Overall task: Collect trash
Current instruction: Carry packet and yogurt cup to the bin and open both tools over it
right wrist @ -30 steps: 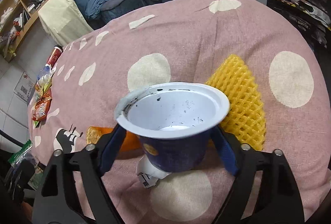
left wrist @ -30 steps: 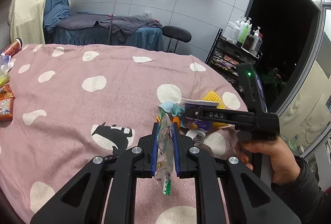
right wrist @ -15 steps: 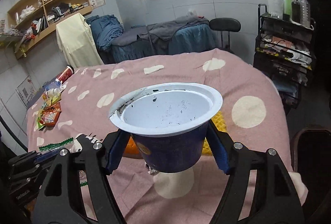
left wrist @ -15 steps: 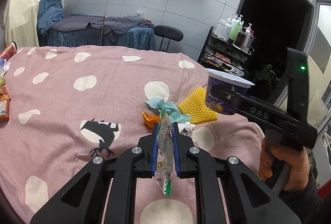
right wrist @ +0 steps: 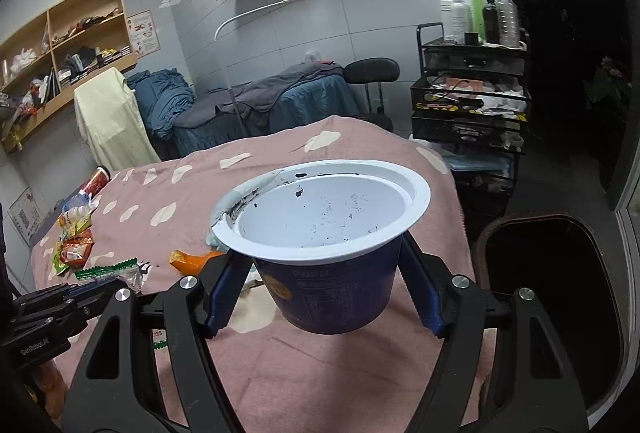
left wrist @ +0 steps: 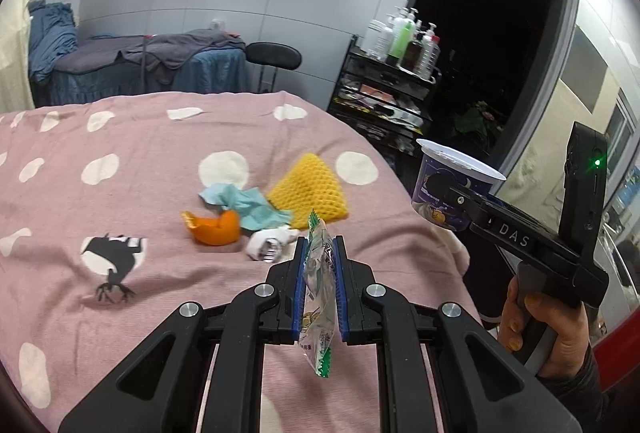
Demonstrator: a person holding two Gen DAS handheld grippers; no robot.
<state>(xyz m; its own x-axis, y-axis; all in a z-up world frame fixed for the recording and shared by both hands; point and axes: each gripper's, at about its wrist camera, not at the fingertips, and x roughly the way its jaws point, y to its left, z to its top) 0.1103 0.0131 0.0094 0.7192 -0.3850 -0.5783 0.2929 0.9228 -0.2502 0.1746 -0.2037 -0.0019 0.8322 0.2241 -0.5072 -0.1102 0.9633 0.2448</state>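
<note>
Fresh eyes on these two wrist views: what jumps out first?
The empty blue cup with a white rim fills the right wrist view, clamped in the right gripper above the bed's edge. Dead centre of the left view, the left gripper pinches a clear, green-edged wrapper. Beyond it on the pink spotted bedspread lie a yellow foam net, teal tissue and orange peel.

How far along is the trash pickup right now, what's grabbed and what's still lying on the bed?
Nothing visibly binned yet. In hand: the left gripper pinches a clear green-edged plastic wrapper, and the right gripper clamps an empty dark-blue paper cup with a white rim. Left on the pink spotted bedspread: orange peel, teal tissue, yellow foam fruit net, crumpled white scrap.
</note>
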